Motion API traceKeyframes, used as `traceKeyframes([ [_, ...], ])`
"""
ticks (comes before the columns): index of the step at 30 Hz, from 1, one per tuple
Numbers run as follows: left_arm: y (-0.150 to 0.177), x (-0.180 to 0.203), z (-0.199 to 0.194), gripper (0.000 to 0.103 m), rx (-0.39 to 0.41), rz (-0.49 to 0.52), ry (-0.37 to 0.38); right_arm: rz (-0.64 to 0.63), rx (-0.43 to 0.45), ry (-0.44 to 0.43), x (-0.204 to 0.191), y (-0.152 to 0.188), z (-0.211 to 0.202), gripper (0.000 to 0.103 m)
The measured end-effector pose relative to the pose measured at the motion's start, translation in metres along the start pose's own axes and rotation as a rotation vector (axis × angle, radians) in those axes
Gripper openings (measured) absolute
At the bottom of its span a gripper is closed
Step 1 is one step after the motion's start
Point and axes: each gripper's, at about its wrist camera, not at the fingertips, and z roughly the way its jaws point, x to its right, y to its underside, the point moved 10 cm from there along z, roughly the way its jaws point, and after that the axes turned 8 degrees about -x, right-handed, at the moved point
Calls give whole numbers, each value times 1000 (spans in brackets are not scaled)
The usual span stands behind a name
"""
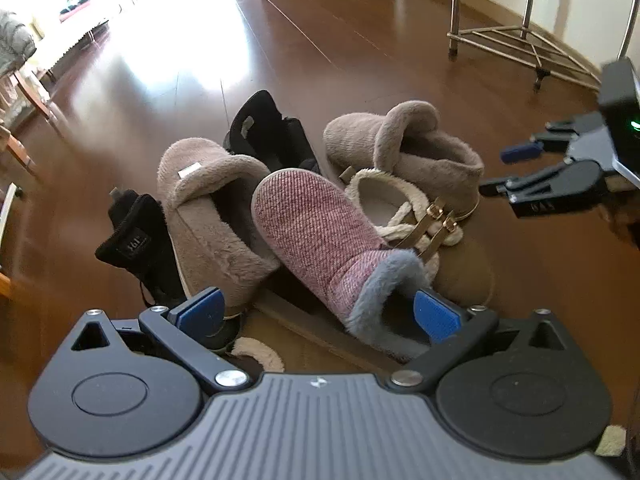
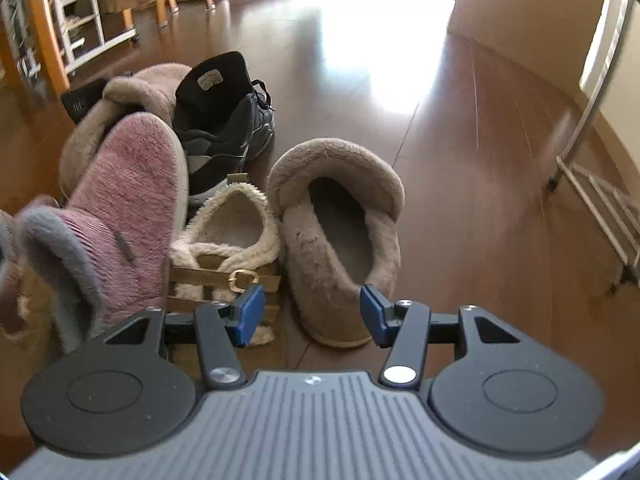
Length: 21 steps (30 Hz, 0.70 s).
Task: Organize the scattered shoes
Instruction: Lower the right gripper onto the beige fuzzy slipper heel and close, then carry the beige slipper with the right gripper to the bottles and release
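A heap of shoes lies on the brown wooden floor. A pink knitted slipper point(image 1: 320, 232) with a grey fur cuff rests tilted on top, its cuff between the fingers of my left gripper point(image 1: 318, 314), which is open. Around it are two taupe fuzzy slippers point(image 1: 208, 216) point(image 1: 404, 148), a cream fleece sandal point(image 1: 384, 200) with gold buckles and two black shoes point(image 1: 268, 132) point(image 1: 136, 240). My right gripper point(image 2: 311, 316) is open, its pads on either side of the heel of a taupe slipper point(image 2: 340, 220). Left of that slipper lie the sandal point(image 2: 228, 224) and the pink slipper point(image 2: 128, 200).
A metal rack point(image 1: 520, 40) point(image 2: 600, 208) stands by the wall on the right. Wooden chair legs and a white cart point(image 2: 80, 40) stand at the back left. Bare floor point(image 2: 460, 160) with strong sun glare stretches between the pile and the rack.
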Motion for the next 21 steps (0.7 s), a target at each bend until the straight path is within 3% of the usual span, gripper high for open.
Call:
traceKeyframes([
  [6, -1, -10, 7, 102, -27, -53, 1, -39, -10, 11, 0, -2, 27, 49],
  [9, 1, -14, 7, 102, -21, -60, 0, -122, -14, 58, -2, -1, 40, 49],
  [12, 5, -19, 9, 102, -33, -69, -1, -174, -38, 94, 1, 4, 51, 38],
  [14, 6, -20, 11, 102, -44, -74, -4, -185, -55, 89, 2, 9, 52, 37],
  [15, 7, -20, 12, 102, -49, -77, -7, -191, -64, 86, 3, 11, 52, 32],
  [16, 7, -21, 12, 102, -50, -78, -6, -196, -73, 84, 3, 14, 53, 17],
  [21, 9, -18, 9, 102, -34, -53, -19, -224, -117, 71, 7, 26, 55, 9],
])
